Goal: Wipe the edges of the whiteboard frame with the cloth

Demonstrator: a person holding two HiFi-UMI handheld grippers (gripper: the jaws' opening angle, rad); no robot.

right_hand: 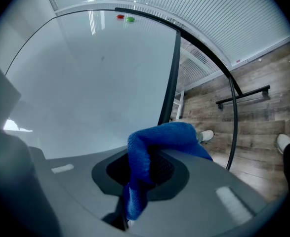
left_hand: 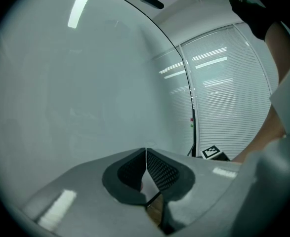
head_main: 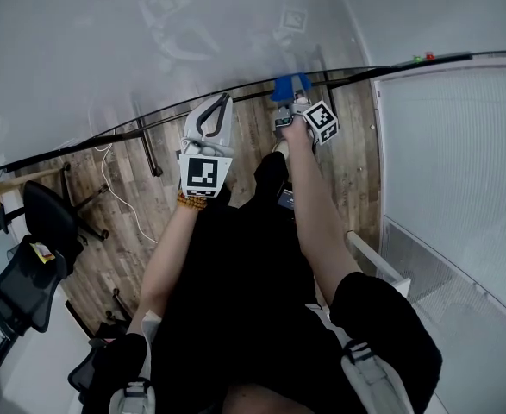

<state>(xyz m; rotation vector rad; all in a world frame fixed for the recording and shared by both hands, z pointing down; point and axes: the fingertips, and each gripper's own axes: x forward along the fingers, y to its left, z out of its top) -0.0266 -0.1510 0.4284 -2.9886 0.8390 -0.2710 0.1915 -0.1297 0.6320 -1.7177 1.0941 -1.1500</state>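
The whiteboard (head_main: 149, 41) fills the top of the head view, and its dark bottom frame edge (head_main: 408, 62) curves across below it. My right gripper (head_main: 289, 95) is shut on a blue cloth (head_main: 285, 85), which sits right at that edge. In the right gripper view the cloth (right_hand: 157, 142) folds over the jaws of the right gripper (right_hand: 140, 169), beside the dark frame strip (right_hand: 172, 73). My left gripper (head_main: 221, 102) is just left of it, near the frame. Its jaws are shut in the left gripper view (left_hand: 145, 154), with nothing between them, facing the board (left_hand: 85, 98).
Red and green magnets (right_hand: 125, 18) sit near the board's corner. Black office chairs (head_main: 46, 222) stand at the left on the wood floor, with a white cable (head_main: 119, 192) and the stand's feet (head_main: 149, 149). White blinds (head_main: 459, 162) are on the right.
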